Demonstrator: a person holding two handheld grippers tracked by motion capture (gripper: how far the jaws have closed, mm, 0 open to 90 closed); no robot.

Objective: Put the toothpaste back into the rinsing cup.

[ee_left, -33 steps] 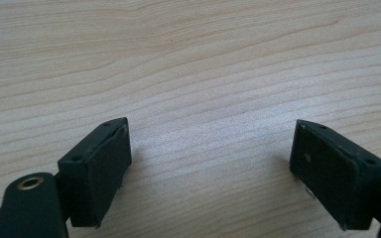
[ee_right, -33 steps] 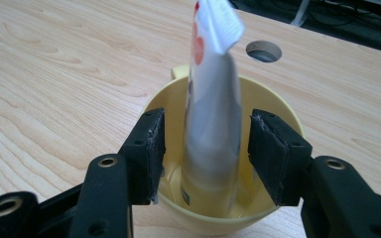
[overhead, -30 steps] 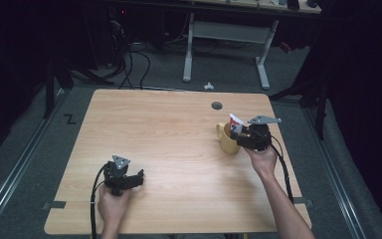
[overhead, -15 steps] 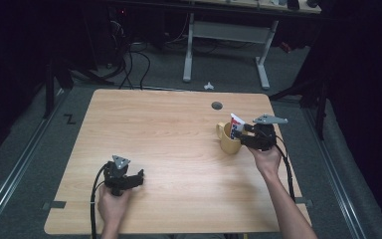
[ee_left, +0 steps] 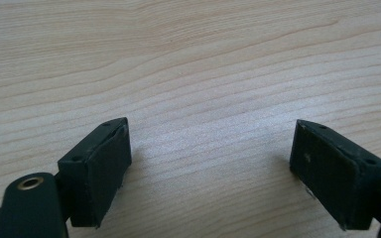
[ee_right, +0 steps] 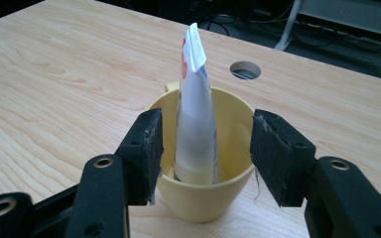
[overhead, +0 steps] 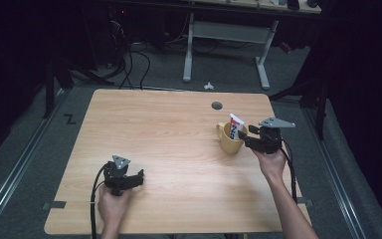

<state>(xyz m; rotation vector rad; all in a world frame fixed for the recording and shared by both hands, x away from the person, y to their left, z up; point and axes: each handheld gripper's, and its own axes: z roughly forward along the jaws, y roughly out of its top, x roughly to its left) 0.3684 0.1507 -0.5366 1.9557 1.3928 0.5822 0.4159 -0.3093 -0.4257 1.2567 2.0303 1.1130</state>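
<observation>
My right gripper (ee_right: 203, 153) hangs open, its jaws either side of a white tube (ee_right: 194, 114), gripping nothing. The tube stands upright, crimped end up, in a yellow mug (ee_right: 203, 198) on the right of the wooden table (overhead: 169, 129). My left gripper (ee_left: 211, 168) is spread wide over bare wood.

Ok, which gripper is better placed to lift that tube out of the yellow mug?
Right. The right gripper is open at the yellow mug around the tube; the left gripper rests far across the table.
</observation>
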